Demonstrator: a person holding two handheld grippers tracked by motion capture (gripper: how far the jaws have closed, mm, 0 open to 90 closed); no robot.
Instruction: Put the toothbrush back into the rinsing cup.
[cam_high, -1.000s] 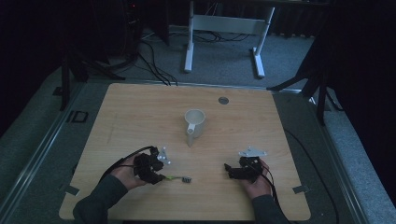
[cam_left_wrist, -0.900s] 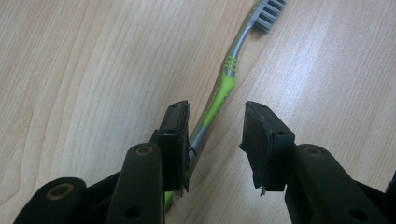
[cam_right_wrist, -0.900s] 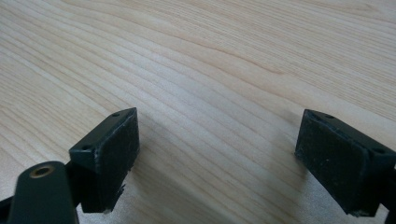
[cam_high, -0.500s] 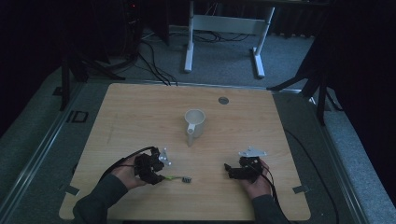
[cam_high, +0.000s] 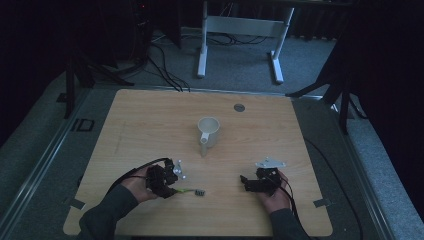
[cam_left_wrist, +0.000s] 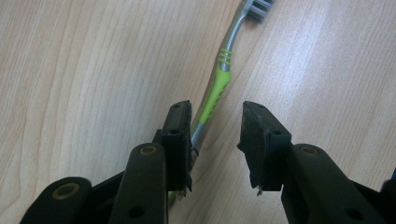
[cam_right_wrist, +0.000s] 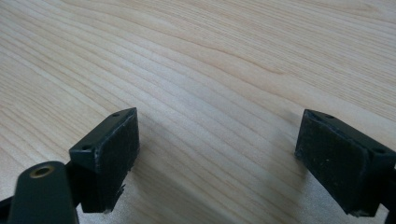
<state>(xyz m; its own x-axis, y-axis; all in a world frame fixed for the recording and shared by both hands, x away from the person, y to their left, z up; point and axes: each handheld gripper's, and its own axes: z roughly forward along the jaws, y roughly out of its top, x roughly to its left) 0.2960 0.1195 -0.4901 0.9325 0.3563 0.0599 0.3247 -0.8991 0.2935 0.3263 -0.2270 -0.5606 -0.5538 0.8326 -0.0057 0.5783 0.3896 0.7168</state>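
A green and grey toothbrush (cam_high: 191, 191) lies flat on the wooden table (cam_high: 150, 120), near its front edge. My left gripper (cam_high: 172, 187) is down over the handle. In the left gripper view the toothbrush (cam_left_wrist: 219, 86) runs up between the two jaws, close against the left pad (cam_left_wrist: 180, 126) and apart from the right one. The left gripper (cam_left_wrist: 217, 106) has just been closing its jaws, and a gap remains. My right gripper (cam_high: 245, 181) rests low at the front right. The right gripper (cam_right_wrist: 219, 114) stands wide open over bare wood.
A white mug (cam_high: 208, 132) stands upright at the table's middle, its handle toward me. A small round metal disc (cam_high: 239, 107) sits in the far part of the top. Beyond the table, a white stand (cam_high: 240, 25) and cables lie on the grey floor.
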